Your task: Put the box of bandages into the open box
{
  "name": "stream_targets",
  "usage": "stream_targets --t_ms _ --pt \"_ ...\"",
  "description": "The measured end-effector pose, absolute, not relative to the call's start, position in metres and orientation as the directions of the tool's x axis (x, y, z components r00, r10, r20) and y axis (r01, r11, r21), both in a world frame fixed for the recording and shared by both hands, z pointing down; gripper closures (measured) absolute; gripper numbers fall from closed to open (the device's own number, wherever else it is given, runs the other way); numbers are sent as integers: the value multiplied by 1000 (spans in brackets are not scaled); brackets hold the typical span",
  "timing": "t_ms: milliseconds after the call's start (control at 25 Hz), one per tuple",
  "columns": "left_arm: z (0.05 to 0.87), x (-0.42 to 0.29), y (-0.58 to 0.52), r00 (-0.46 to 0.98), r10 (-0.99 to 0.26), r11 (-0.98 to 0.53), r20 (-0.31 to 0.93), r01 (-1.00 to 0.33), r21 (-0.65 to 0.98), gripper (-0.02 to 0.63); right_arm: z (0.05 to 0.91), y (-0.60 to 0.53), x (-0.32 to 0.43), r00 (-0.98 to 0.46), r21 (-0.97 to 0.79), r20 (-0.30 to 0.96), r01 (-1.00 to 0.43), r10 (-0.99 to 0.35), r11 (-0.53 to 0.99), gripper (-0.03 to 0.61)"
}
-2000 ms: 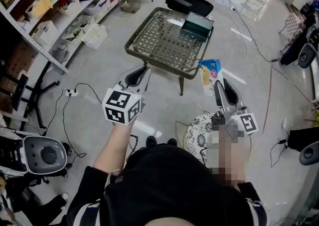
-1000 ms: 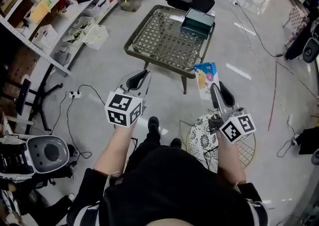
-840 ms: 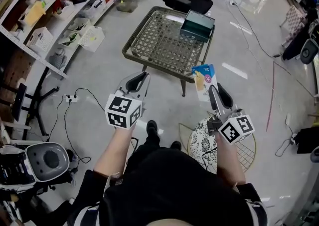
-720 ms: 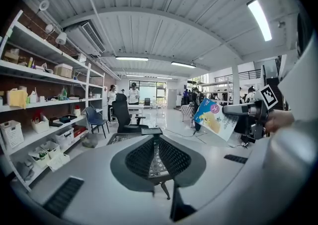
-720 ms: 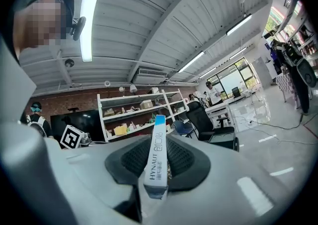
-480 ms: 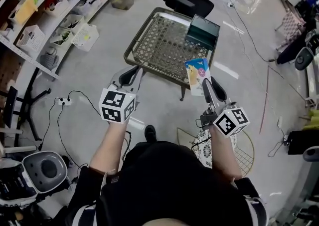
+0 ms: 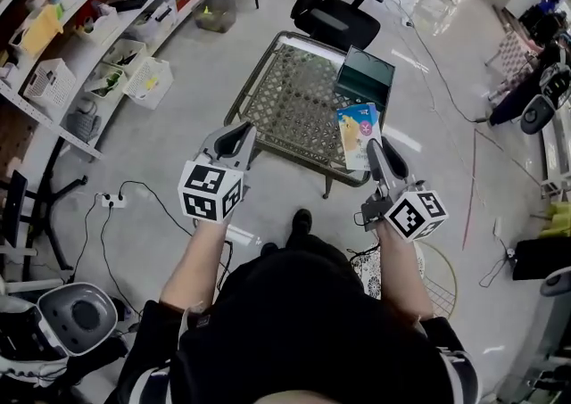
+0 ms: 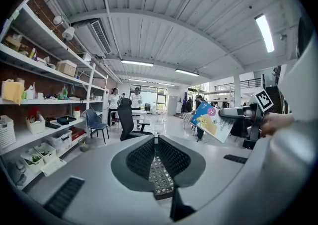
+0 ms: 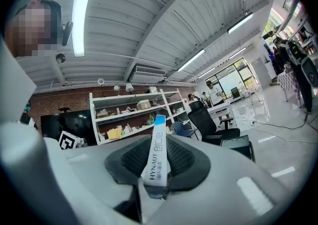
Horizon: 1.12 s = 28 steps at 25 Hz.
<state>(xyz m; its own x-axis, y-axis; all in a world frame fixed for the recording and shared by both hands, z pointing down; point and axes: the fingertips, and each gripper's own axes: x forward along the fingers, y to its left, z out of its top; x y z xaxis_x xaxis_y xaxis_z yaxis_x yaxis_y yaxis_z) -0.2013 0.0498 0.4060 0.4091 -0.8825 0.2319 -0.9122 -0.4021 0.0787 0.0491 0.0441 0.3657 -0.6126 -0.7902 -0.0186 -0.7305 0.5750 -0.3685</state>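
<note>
One bandage box (image 7: pixel 359 135), one open box (image 7: pixel 364 77)

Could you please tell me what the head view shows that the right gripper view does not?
Only the head view: the box of bandages' blue printed face, the person's forearms, floor cables. Only the right gripper view: the box's narrow lettered edge clamped in the right hand-held gripper, ceiling lights. Both: that box, the shelves, a black office chair.
</note>
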Motion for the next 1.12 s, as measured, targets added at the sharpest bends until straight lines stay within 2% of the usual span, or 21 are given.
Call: stream_targets --t_ms 480,880,1120 --pt "430 -177 -33 443 -841 -447 311 -892 60 584 408 -39 76 -570 -464 2 -728 -821 504 479" --pt "463 -118 -137 473 -772 -484 425 -870 90 584 445 -147 122 -564 -538 48 -710 -824 454 479" --pt "454 -87 -187 473 -776 -495 418 -867 61 586 444 -196 155 -556 -549 16 -699 -831 458 479"
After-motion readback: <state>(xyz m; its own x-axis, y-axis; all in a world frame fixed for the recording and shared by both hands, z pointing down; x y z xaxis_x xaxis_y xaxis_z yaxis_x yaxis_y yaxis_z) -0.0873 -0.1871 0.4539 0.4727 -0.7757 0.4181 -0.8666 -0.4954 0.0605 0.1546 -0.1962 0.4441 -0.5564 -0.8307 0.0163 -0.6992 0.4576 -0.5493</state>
